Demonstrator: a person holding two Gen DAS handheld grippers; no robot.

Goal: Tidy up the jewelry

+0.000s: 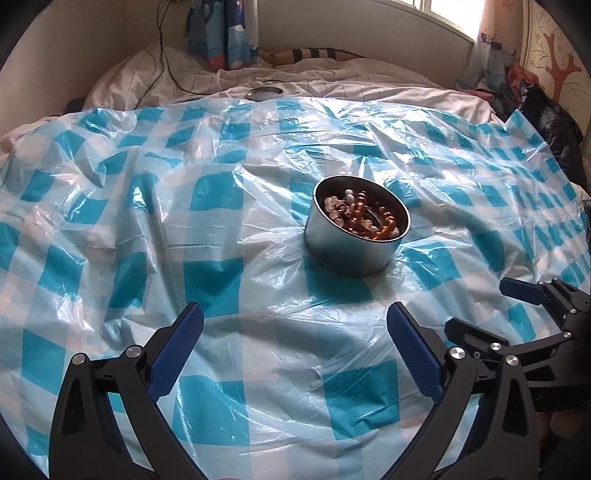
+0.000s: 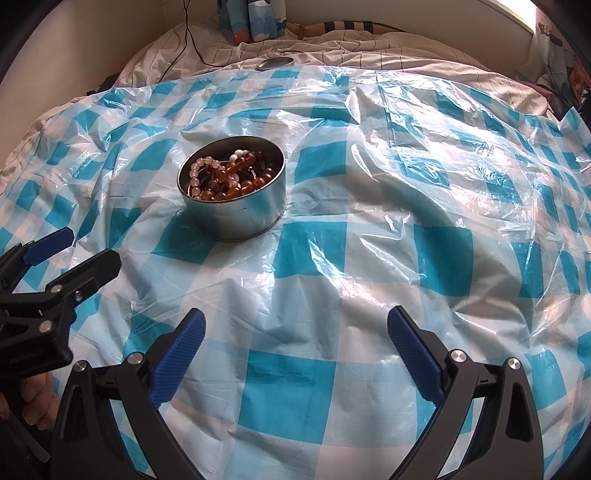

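A round metal tin [image 1: 347,251] [image 2: 236,218] stands upright on the blue-and-white checked plastic sheet [image 1: 221,229] [image 2: 369,258]. Inside it lie amber and pale pink bead bracelets [image 1: 364,216] [image 2: 229,173]. My left gripper [image 1: 295,317] hangs open, short of the tin and a little to its left, with nothing between its fingers. My right gripper [image 2: 295,321] is open too, empty, with the tin ahead and to its left. Each gripper shows in the other's view: the right gripper [image 1: 480,306] at the lower right, the left gripper [image 2: 88,247] at the left edge.
The tin's flat metal lid [image 1: 264,93] [image 2: 275,62] lies at the sheet's far edge, on a crumpled white duvet [image 1: 332,79]. A black cable [image 1: 162,55] runs over the pillow. A blue curtain [image 1: 221,33] hangs behind. Dark clothes [image 1: 546,114] are piled at the right.
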